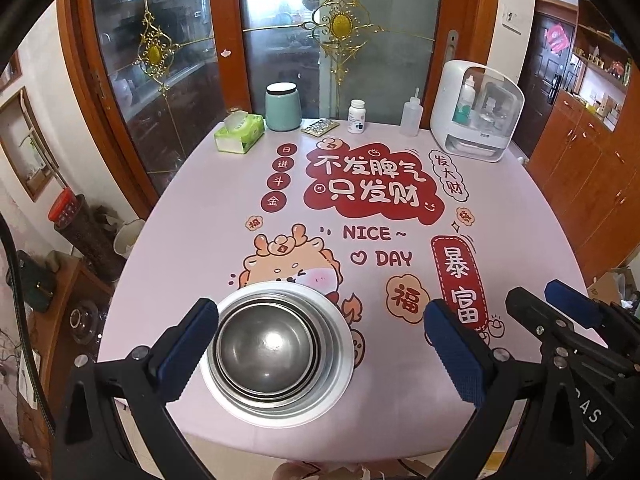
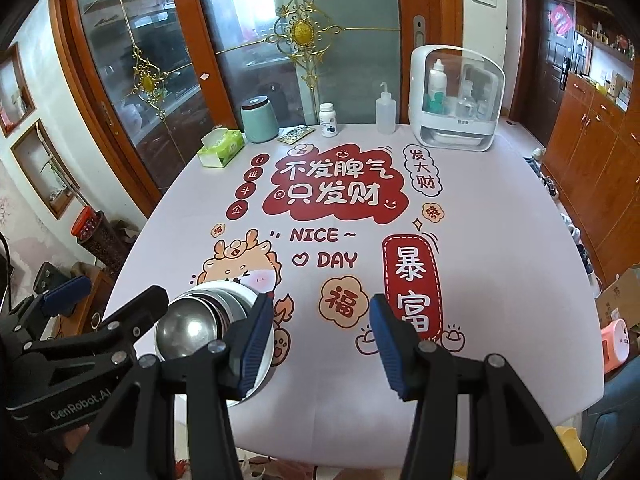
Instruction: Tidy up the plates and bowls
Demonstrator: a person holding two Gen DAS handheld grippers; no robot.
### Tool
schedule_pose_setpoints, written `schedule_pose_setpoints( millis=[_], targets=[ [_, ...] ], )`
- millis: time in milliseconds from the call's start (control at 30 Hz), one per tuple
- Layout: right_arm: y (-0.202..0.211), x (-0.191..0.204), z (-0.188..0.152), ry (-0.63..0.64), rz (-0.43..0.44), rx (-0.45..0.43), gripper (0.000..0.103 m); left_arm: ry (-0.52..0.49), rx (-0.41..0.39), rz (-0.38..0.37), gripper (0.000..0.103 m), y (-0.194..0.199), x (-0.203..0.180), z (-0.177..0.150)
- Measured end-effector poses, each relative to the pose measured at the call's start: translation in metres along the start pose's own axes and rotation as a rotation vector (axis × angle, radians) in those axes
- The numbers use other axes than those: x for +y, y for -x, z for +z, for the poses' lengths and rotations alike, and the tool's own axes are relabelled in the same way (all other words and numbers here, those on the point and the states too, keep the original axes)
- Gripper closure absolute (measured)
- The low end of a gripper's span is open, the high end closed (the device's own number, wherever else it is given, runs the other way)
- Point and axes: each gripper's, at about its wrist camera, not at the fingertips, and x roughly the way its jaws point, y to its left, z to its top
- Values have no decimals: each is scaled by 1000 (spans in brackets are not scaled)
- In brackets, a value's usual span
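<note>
Bowls (image 1: 266, 354) nested upright on plate (image 1: 340, 344), table (image 1: 200, 240) 6 o'clock; round, no long axis; left gripper (image 1: 322, 350), right gripper (image 2: 322, 344) released

Left wrist view looks down from close over the near table (image 1: 400, 400) edge, facing the glass doors (image 1: 160, 80); right wrist view sits just to its right, facing likewise, and both share the whole tabletop
</note>
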Motion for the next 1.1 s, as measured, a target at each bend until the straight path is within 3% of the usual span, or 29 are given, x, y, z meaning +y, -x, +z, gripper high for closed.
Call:
schedule_pose_setpoints(
  millis=[1100],
  targets=[
    [-2,1,5,8,26,2,53,1,23,45,1,-7,3,4]
  ],
)
